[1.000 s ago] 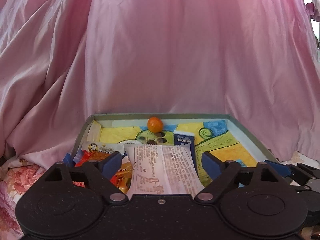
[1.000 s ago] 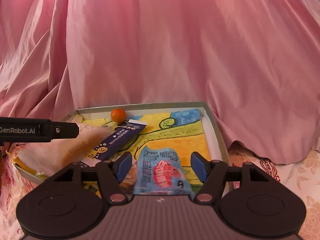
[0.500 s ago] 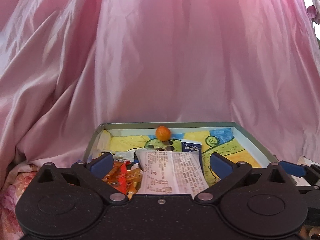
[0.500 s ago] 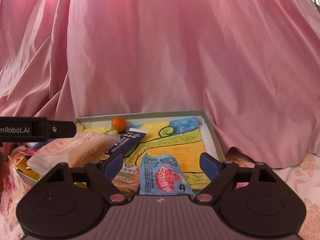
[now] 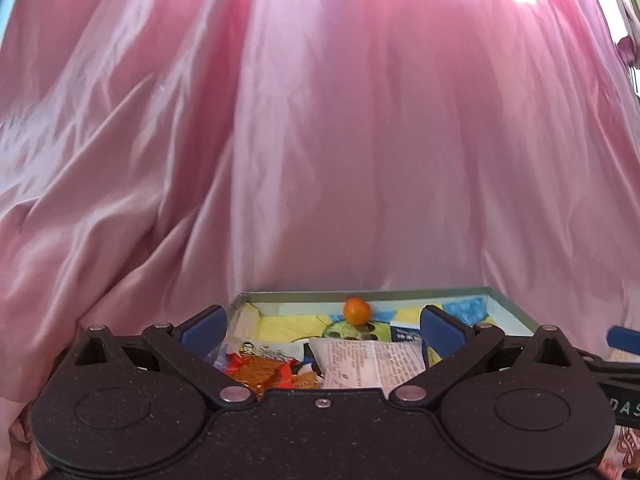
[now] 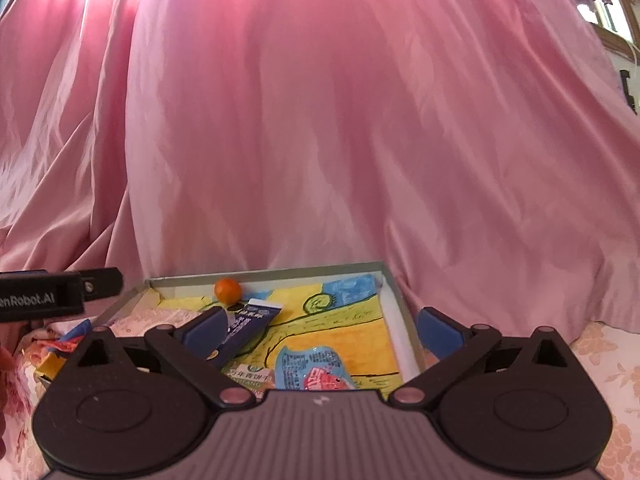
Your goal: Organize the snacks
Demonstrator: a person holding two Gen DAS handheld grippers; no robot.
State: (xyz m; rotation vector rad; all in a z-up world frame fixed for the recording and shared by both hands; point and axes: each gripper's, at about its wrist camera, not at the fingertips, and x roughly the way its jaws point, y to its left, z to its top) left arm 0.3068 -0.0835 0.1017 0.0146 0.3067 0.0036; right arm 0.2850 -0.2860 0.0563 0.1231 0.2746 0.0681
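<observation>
Both grippers have lifted and drawn back from the snack tray (image 6: 394, 292) over the past second, their jaws now spread wider and holding nothing. Left gripper (image 5: 322, 326) hangs above the tray's near left end, where an orange-and-red wrapper (image 5: 256, 372) lies beside a white packet printed with small text (image 5: 372, 364). Right gripper (image 6: 320, 326) hovers over the near right portion, above a light blue packet with red lettering (image 6: 316, 368) and a green-and-white biscuit pack (image 6: 250, 378). A dark blue stick pack (image 6: 244, 326) lies diagonally toward the far wall, partly hidden behind the right gripper's left finger, and a small orange fruit (image 6: 227, 289) sits just before that wall. A yellow, blue and green drawing (image 6: 352, 332) lines the tray floor. Pink satin fabric (image 6: 320, 120) drapes behind the tray and fills the background, with floral bedding (image 6: 600, 344) visible at the right edge.
</observation>
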